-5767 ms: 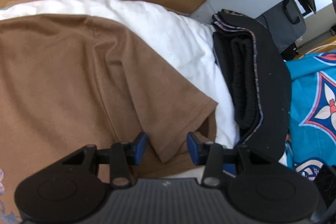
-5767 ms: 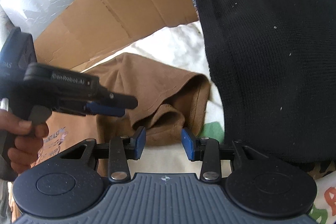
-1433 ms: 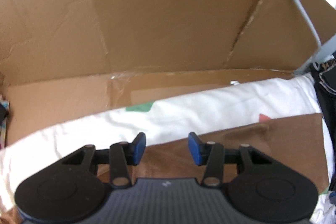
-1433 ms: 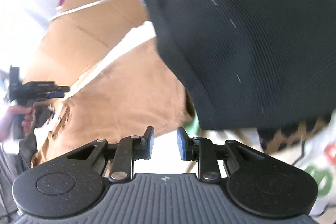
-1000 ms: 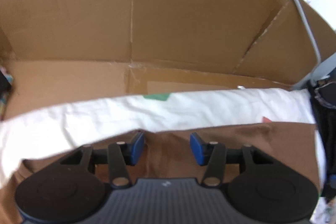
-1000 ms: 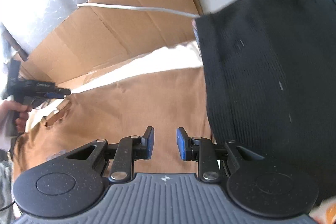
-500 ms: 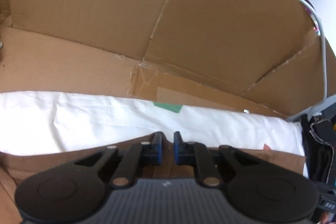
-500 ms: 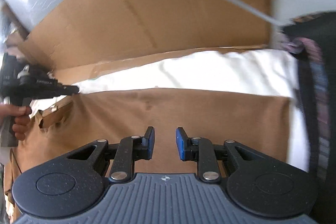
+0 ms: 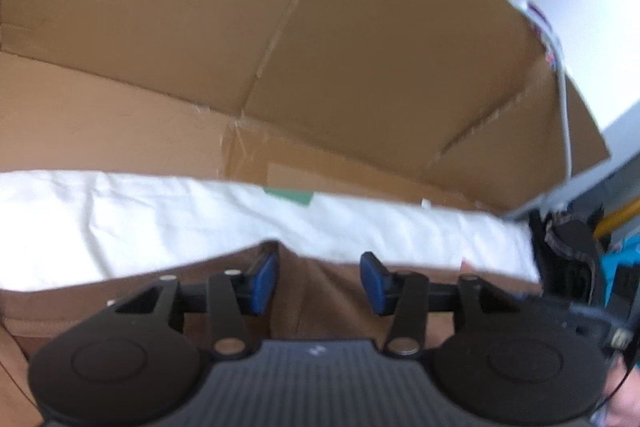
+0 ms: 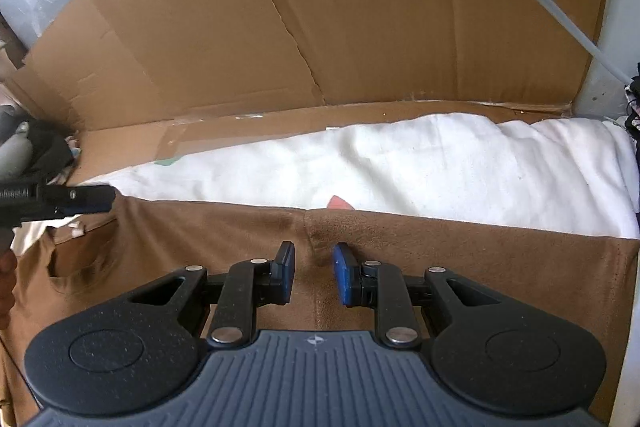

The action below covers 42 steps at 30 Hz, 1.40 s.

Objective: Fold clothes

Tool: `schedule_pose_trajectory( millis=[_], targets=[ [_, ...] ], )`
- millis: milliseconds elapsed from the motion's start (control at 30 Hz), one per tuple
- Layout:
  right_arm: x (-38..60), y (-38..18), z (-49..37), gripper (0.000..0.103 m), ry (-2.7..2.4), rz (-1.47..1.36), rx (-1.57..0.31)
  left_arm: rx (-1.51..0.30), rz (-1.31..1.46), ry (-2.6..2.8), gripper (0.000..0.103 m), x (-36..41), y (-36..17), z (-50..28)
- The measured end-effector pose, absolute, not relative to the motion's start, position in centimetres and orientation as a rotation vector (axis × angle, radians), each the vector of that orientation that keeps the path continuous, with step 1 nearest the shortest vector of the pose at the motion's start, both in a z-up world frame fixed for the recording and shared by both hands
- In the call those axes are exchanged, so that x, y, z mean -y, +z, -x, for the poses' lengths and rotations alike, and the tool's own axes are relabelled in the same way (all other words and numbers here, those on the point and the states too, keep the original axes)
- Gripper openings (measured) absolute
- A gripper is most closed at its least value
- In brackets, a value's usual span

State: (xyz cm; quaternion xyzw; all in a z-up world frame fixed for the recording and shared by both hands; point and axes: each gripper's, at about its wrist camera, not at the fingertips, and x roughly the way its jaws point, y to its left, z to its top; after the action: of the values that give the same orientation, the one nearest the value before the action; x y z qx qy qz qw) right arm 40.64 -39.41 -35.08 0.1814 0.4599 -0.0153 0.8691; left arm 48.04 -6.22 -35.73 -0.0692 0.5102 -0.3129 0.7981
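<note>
1. Right gripper point(image 10: 313, 273): jaws part open, straddling a crease in the brown shirt point(image 10: 460, 259), holding nothing.
2. Left gripper point(image 9: 318, 277): wide open, empty, above the shirt's far edge.
3. Shirt lies flat on the white sheet point(image 10: 400, 171); soft, light, limp, so pinch at the hem corners.
4. Flattened cardboard point(image 10: 320, 7) behind; no containers visible.

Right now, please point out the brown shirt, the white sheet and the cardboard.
brown shirt point(image 10: 480, 267), right wrist view, flat cloth right of the fingers
white sheet point(image 10: 440, 167), right wrist view, its middle
cardboard point(image 9: 360, 67), left wrist view, upright panel
</note>
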Motion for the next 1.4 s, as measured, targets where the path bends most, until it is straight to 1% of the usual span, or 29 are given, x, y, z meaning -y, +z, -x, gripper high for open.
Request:
schedule_pose_trajectory(
  millis=[67,100,133,167,233,367,500,600,633,667,700,733,767,900,967,1100,1233,1400],
  targets=[
    [39.4,-35.5,-40.9,0.025,-0.042,-0.376,-0.966,-1.107,0.171,-0.668,0.047,6.1,-36.6,-48.2],
    [39.4,-35.7,-41.0,0.024,-0.046,-0.372,-0.966,-1.106,0.185,-0.662,0.043,6.0,-37.1,-48.3],
    [39.5,-35.8,-41.1,0.023,-0.051,-0.369,-0.965,-1.096,0.187,-0.657,0.025,6.0,-37.4,-48.4],
    [39.6,-35.9,-41.3,0.019,-0.058,-0.37,-0.963,-1.091,0.184,-0.655,0.011,5.8,-37.6,-48.5],
    [39.9,-36.1,-41.7,0.014,-0.072,-0.372,-0.958,-1.082,0.171,-0.658,0.008,5.7,-37.8,-48.6],
    [40.2,-36.5,-42.6,0.013,-0.083,-0.369,-0.953,-1.061,0.098,-0.672,0.005,5.9,-37.1,-48.5],
    [39.8,-36.5,-43.5,0.013,-0.101,-0.338,-0.951,-1.069,0.039,-0.658,0.005,6.6,-36.9,-48.9],
    [40.3,-36.5,-44.1,0.013,-0.125,-0.372,-0.945,-1.06,0.011,-0.629,0.009,6.9,-36.5,-48.7],
    [40.5,-36.4,-44.3,0.013,-0.13,-0.382,-0.945,-1.05,0.006,-0.617,0.013,6.9,-36.3,-48.6],
    [40.6,-36.1,-44.4,0.014,-0.13,-0.374,-0.944,-1.041,0.001,-0.605,0.023,6.9,-36.0,-48.5],
    [40.7,-35.8,-44.5,0.014,-0.13,-0.362,-0.94,-1.032,-0.004,-0.592,0.028,6.8,-35.8,-48.4],
    [40.9,-35.5,-44.4,0.015,-0.134,-0.344,-0.925,-1.023,-0.009,-0.58,0.039,6.8,-35.5,-48.3],
    [41.3,-35.0,-44.1,0.014,-0.141,-0.335,-0.912,-1.011,-0.012,-0.56,0.045,6.7,-35.2,-48.2],
    [43.3,-33.4,-42.8,0.014,-0.102,-0.37,-0.92,-0.988,-0.045,-0.559,0.044,7.2,-33.5,-47.8],
    [43.5,-31.8,-41.6,0.015,-0.081,-0.306,-0.897,-0.966,-0.074,-0.595,0.044,8.1,-32.4,-46.9],
    [44.4,-29.5,-38.9,0.015,-0.047,-0.276,-0.877,-0.952,-0.117,-0.681,0.043,10.6,-31.1,-44.9],
    [44.8,-29.1,-36.1,0.015,-0.047,-0.217,-0.875,-0.979,-0.131,-0.775,0.041,13.5,-31.3,-42.7],
    [44.9,-29.7,-32.0,0.016,-0.051,-0.163,-0.875,-0.986,-0.213,-0.897,0.041,17.3,-32.3,-39.1]
  ],
)
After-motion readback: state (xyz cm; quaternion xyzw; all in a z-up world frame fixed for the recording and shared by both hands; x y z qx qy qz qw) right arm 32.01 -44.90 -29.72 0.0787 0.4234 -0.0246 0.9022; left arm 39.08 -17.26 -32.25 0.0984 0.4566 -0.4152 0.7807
